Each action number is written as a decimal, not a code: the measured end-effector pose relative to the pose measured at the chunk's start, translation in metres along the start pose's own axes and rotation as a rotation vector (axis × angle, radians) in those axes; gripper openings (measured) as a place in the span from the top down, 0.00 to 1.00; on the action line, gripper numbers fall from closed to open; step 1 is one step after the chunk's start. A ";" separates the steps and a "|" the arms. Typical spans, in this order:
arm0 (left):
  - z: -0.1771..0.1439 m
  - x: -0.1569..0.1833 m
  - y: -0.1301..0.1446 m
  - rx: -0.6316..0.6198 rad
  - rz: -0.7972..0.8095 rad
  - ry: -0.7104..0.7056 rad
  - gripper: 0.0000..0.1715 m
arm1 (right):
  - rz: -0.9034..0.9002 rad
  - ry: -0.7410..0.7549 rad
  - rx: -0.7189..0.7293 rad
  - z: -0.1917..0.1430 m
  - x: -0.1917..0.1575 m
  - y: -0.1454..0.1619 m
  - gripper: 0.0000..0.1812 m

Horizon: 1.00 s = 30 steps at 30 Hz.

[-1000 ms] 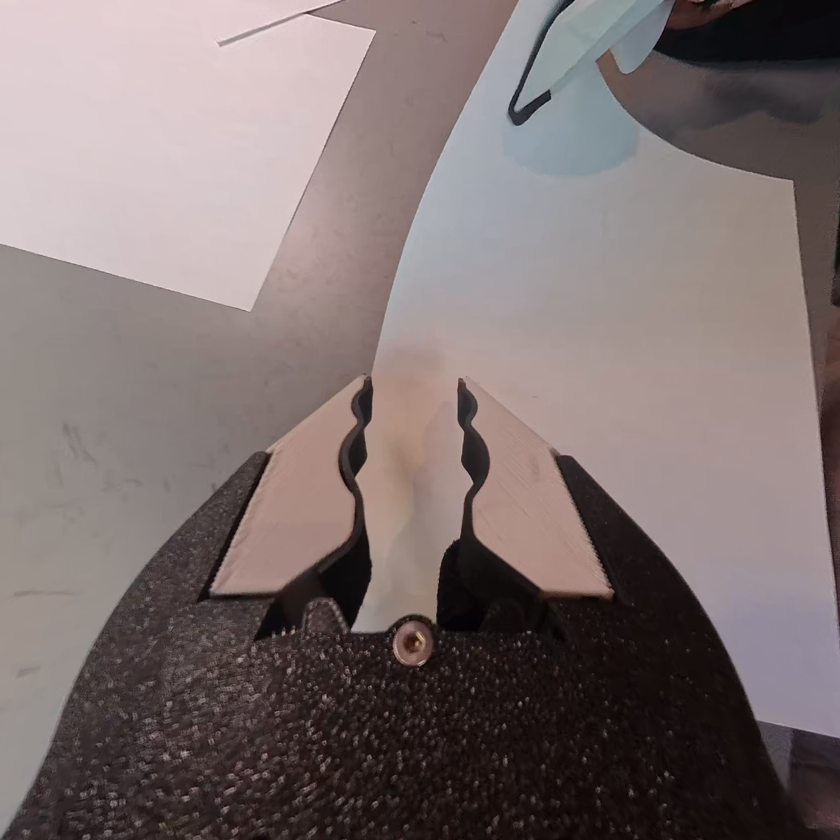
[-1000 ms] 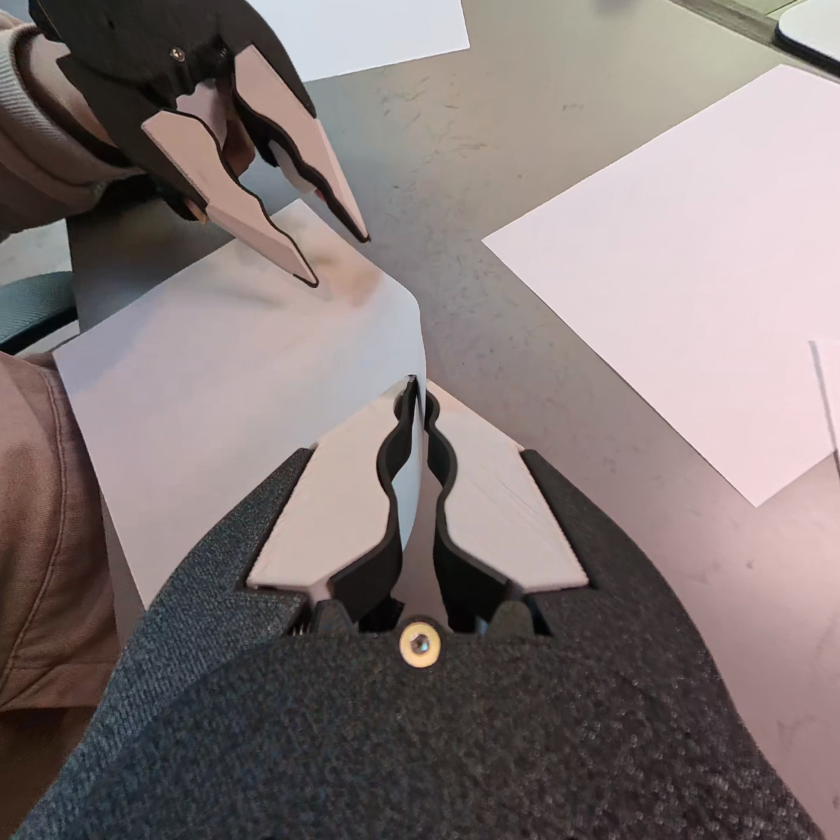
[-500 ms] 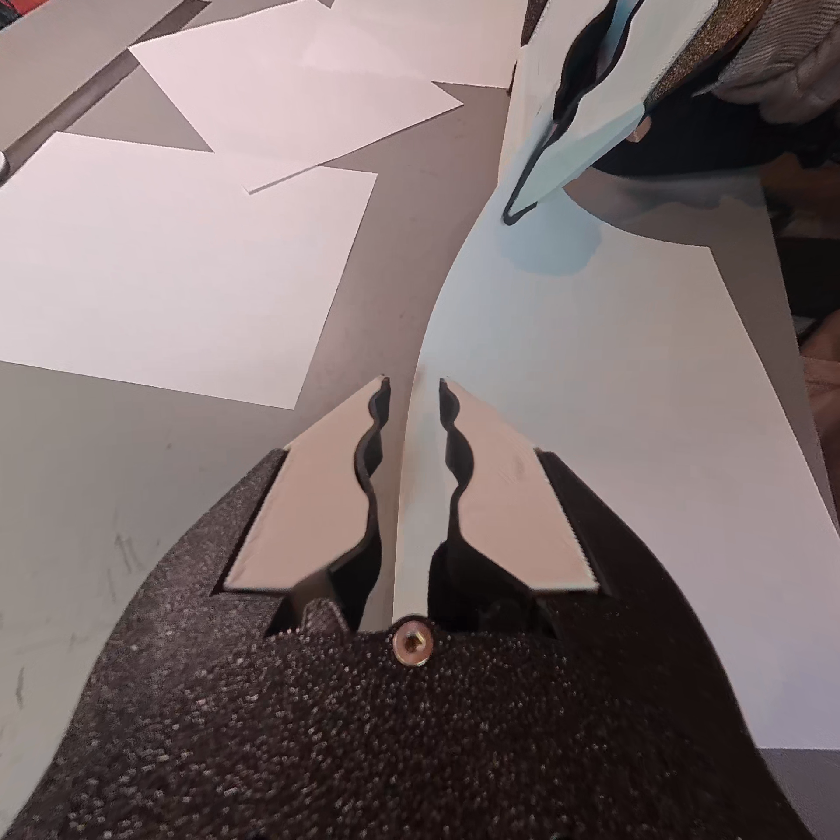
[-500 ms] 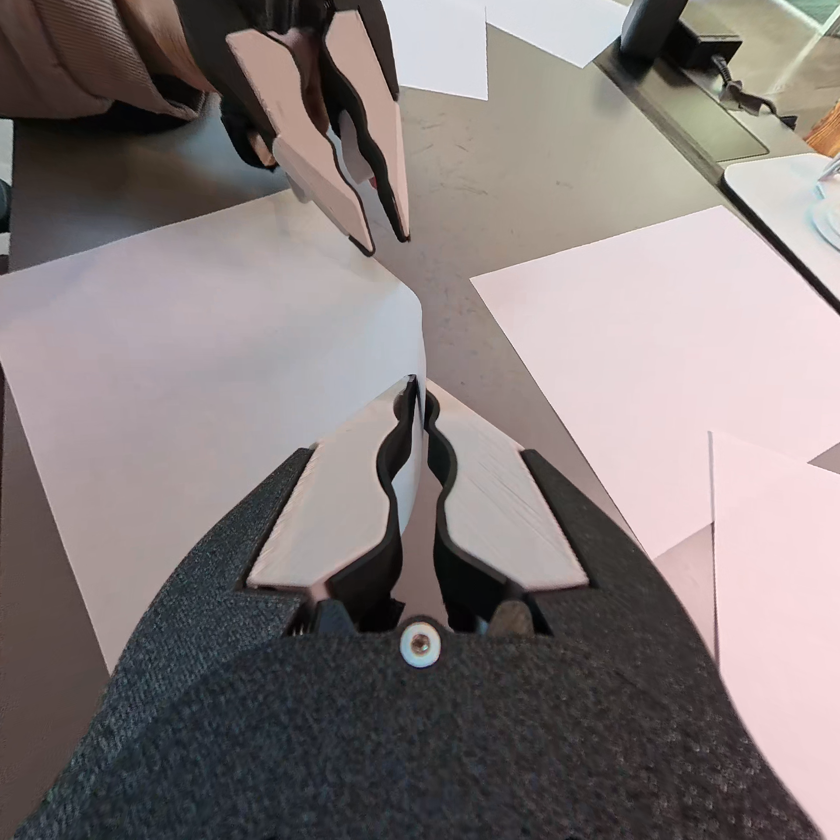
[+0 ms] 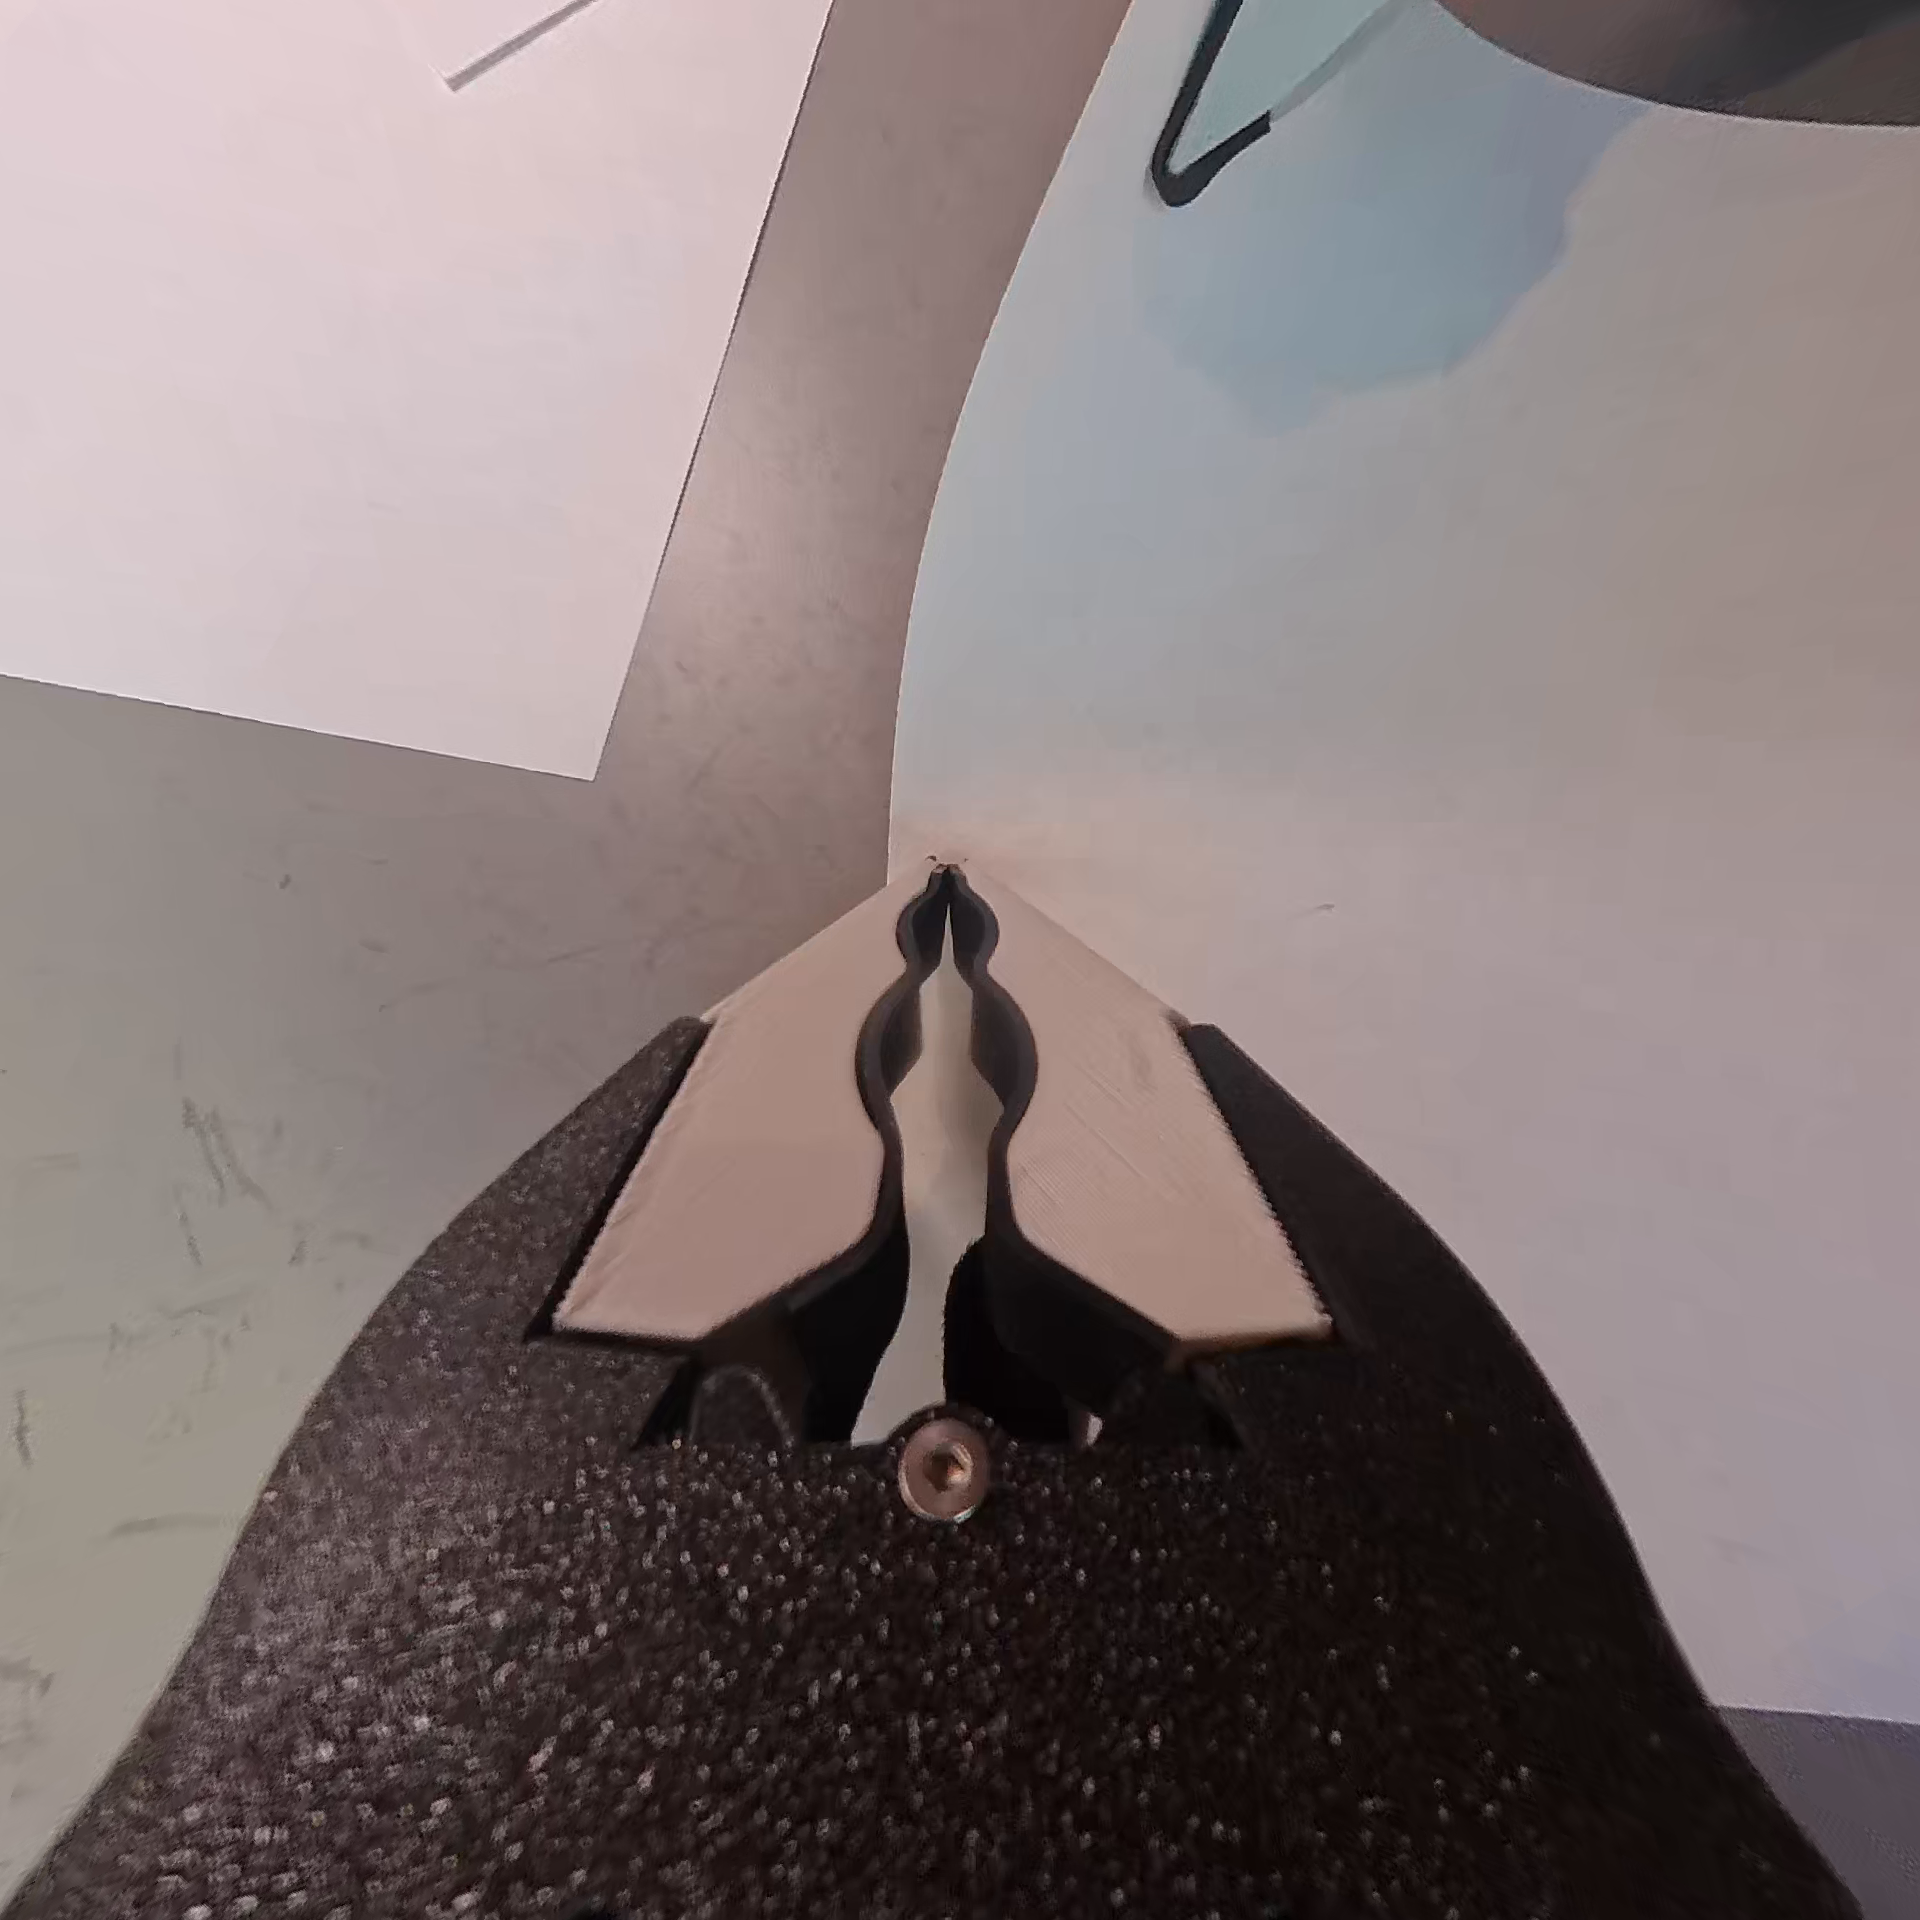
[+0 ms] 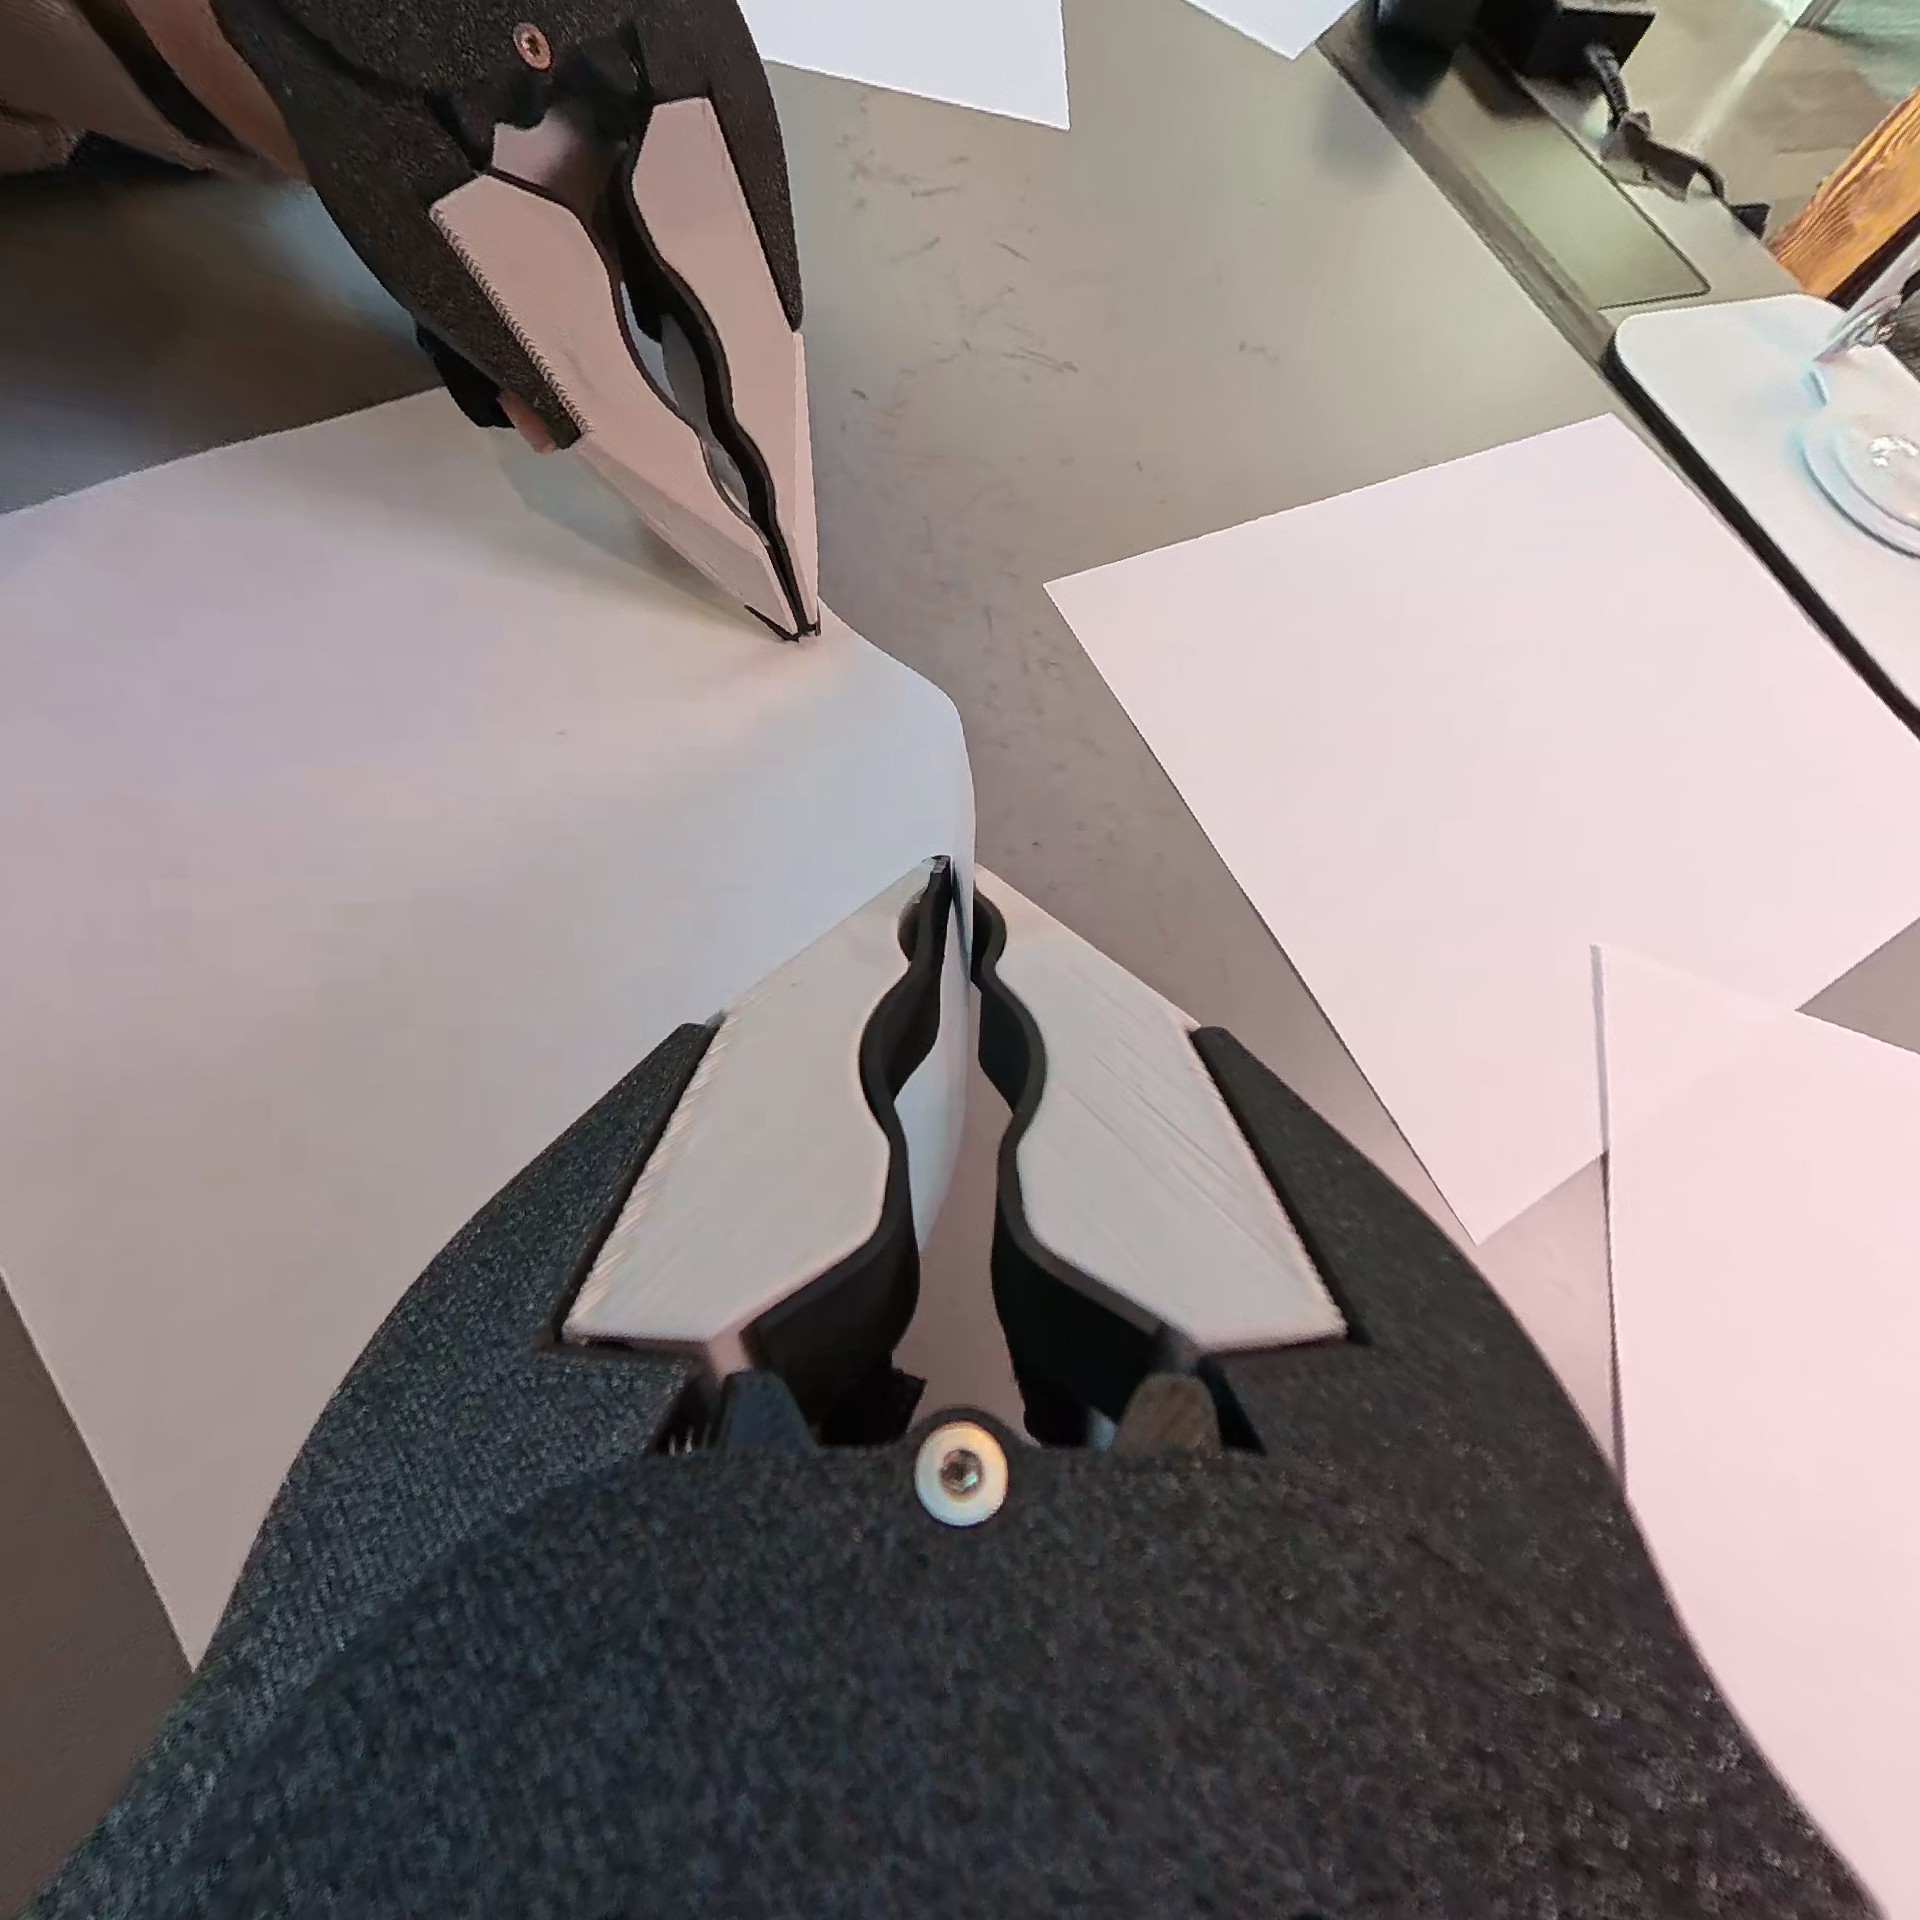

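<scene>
Paper sheet (image 5: 1351, 831), pinched by both hand-held grippers

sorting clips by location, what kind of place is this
Probably an office or lab desk. Plain white paper sheets lie spread over a scuffed grey tabletop, and at the far edge sits a flat black tray with a black cable, beside a clear glass object.

left tongs (image 5: 943, 878) now closed, pinching sheet (image 5: 1403, 831) corner
</scene>
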<state>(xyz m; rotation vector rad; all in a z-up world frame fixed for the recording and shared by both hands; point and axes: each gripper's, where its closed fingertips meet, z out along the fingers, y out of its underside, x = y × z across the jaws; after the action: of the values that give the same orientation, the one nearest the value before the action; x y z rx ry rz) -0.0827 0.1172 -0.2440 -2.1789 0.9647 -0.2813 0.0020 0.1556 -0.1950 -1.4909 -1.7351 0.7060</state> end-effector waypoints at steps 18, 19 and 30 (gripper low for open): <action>-0.001 0.002 -0.003 0.011 -0.038 0.001 1.00 | -0.563 0.151 -0.092 0.013 -0.033 0.009 1.00; -0.002 0.004 -0.007 0.033 -0.058 0.019 1.00 | -0.586 0.150 -0.100 0.014 -0.035 0.010 1.00; 0.001 0.005 -0.002 0.000 -0.083 0.039 1.00 | -0.725 0.133 -0.115 0.018 -0.048 0.013 0.99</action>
<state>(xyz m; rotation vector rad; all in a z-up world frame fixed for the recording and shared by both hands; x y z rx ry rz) -0.0777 0.1153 -0.2441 -2.2236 0.8969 -0.3649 -0.0022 0.1119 -0.2237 -0.8400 -2.0418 0.1252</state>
